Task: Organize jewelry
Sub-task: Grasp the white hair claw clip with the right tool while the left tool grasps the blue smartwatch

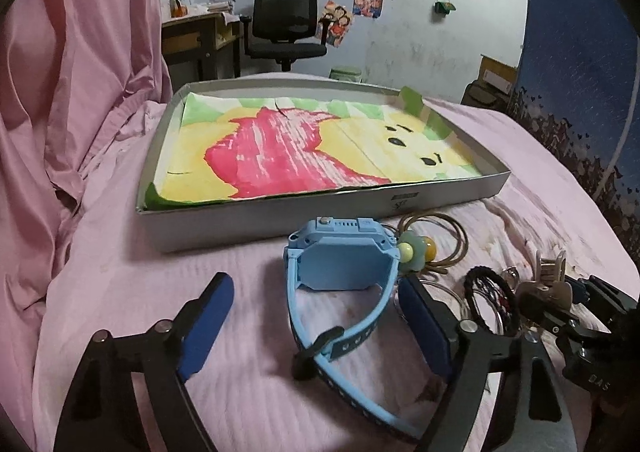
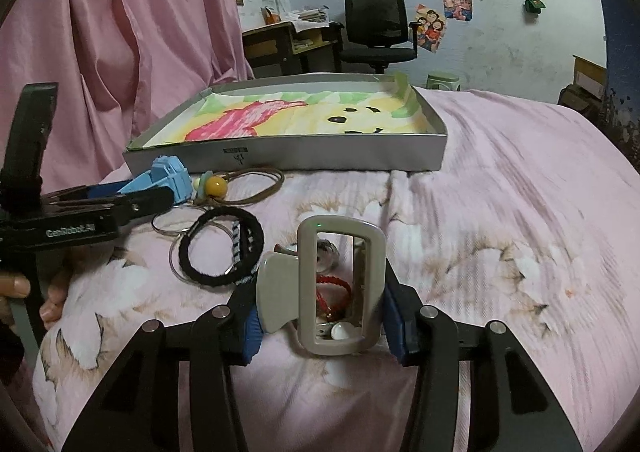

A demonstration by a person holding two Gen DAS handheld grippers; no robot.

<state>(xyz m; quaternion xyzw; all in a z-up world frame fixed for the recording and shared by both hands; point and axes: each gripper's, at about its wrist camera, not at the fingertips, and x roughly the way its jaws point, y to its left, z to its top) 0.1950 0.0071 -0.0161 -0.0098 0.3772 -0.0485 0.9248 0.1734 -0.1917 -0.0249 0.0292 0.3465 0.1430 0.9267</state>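
A light blue watch (image 1: 344, 264) lies on the pink bedspread, its strap looping toward me. My left gripper (image 1: 316, 316) is open with a finger on each side of it, the right finger close to the watch body. In the right wrist view my right gripper (image 2: 324, 326) is shut on a beige hair clip (image 2: 340, 292), which stands upright between the blue pads. A red cord bracelet (image 2: 336, 288) shows through the clip. The left gripper (image 2: 156, 192) also appears there at the left, around the watch (image 2: 168, 174).
A shallow grey box (image 1: 280, 212) lined with a coloured drawing sits behind the jewelry. A beaded hair tie (image 1: 414, 252), a black braided bracelet (image 2: 220, 252) and metal rings (image 2: 168, 224) lie between the grippers. A pink curtain (image 1: 80, 92) hangs on the left. A hand (image 2: 16, 288) holds the left gripper.
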